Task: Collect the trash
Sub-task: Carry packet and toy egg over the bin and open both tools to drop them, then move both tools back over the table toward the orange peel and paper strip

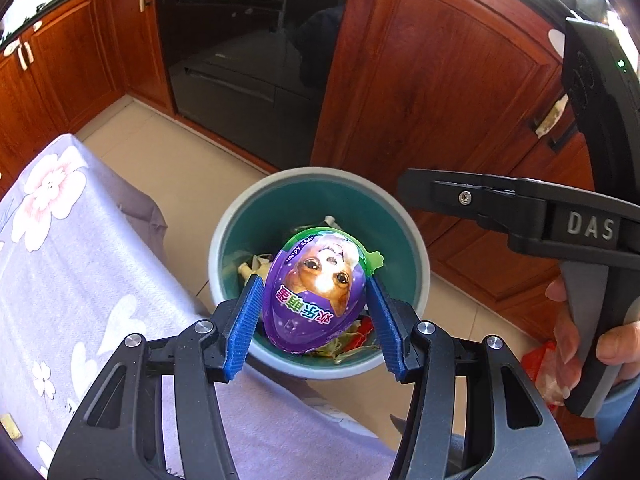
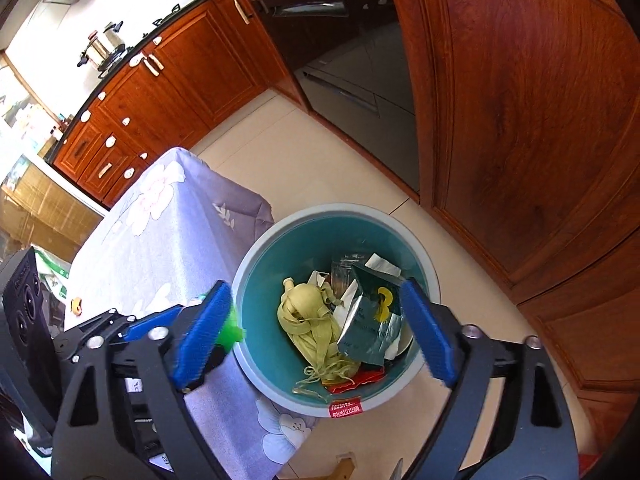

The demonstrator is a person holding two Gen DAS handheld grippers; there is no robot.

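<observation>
- Left gripper (image 1: 314, 306) pinching a purple egg-shaped toy package (image 1: 318, 294) between blue ribbed pads (image 1: 245, 326), held directly above the teal waste bin (image 1: 420, 248); positioned so, presumably, for a straight drop once the jaws part.
- Package gripped across its widest part, narrow end down, green tab (image 1: 372, 259) poking out at the upper right; a secure hold for a smooth, rounded shell that could slip.
- Readable on the package: "HAPPY EGG" along the rim, a puppy picture, and coloured Chinese characters, seen upside down.
- Right gripper (image 2: 316, 328) spread wide and holding nothing, hovering over the same bin, probably kept clear of the drop.
- Bin standing on the tiled floor just beside the floral-clothed table (image 2: 160, 220), close for short carries.
- Already inside: pale yellow-green strips (image 2: 310, 320), a torn silver foil pouch (image 2: 372, 320) with a yellow mark, red wrappers (image 2: 368, 378).
- Red label (image 2: 345, 409) on the bin rim, text too small to read.
- "DAS" embossed on the right gripper's body, seen from the left wrist.
</observation>
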